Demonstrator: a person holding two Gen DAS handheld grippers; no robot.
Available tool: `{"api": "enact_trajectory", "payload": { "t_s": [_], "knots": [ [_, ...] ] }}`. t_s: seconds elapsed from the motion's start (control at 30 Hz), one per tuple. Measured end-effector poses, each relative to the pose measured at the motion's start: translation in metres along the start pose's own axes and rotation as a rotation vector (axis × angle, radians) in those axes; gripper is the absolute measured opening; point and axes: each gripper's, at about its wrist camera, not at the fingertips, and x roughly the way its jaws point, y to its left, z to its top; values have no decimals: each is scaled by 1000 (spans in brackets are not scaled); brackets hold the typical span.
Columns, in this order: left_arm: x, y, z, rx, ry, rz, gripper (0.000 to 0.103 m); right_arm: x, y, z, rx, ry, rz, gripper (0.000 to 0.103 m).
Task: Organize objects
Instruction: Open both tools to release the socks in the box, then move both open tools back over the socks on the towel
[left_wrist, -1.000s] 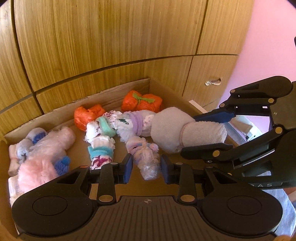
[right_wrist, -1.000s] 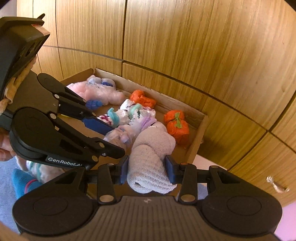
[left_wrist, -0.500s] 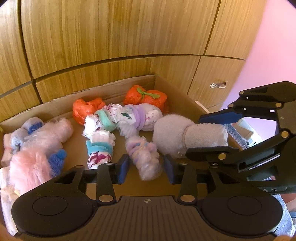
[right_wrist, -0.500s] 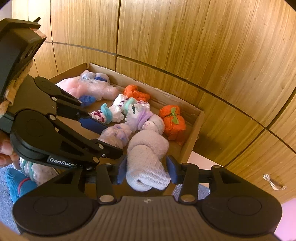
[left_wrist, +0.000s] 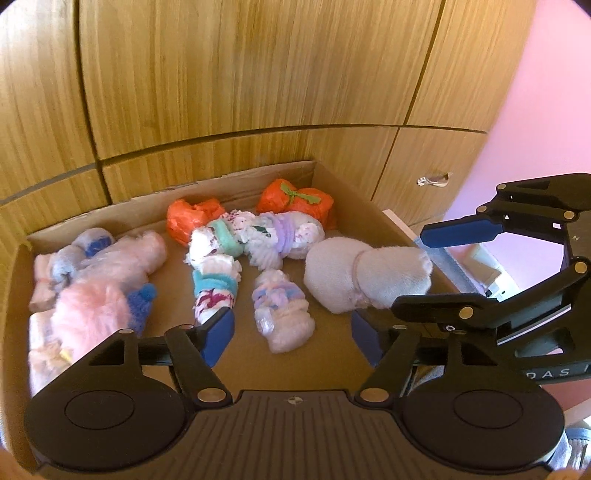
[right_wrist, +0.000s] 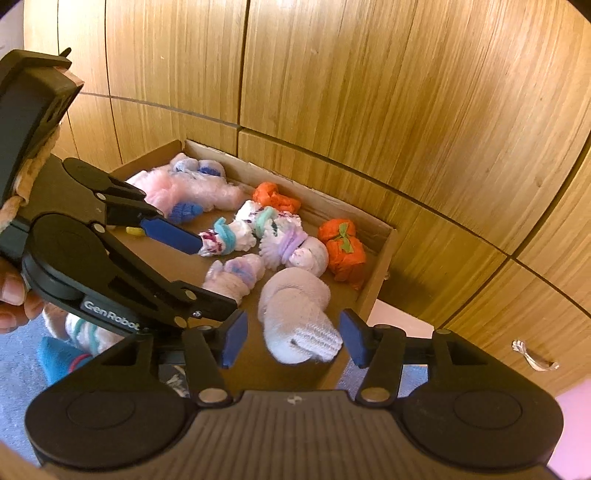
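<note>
The pale lilac sock roll (right_wrist: 297, 317) lies in the near right corner of the cardboard box (left_wrist: 354, 192), its long axis running from the box floor toward the right claw (right_wrist: 290, 338), the ribbed cuffed end nearest that claw and the rounded end pointing into the box. The right claw's jaws are opening; the roll sits between them, with a gap on each side and neither pad pressing. Just beside it lies a pink-and-purple roll (left_wrist: 282, 310), its long axis pointing toward the left claw (left_wrist: 291, 334), whose jaws are also opening, with nothing between them. Behind these are two orange bundles (left_wrist: 295, 201), three white patterned rolls (left_wrist: 258, 236) banded teal or purple, and at the left a heap of fluffy pink rolls (left_wrist: 96, 284), too tangled to count.
</note>
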Motion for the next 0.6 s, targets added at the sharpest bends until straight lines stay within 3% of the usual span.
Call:
{"api": "enact_trajectory", "payload": {
  "t_s": [0.33, 0.6],
  "knots": [
    [-42, 1, -16, -19, -42, -4, 85, -29, 9, -7, 26, -29, -9, 53],
    [-83, 9, -60, -24, -80, 36, 86, -58, 35, -28, 66, -83, 19, 57]
  ]
}}
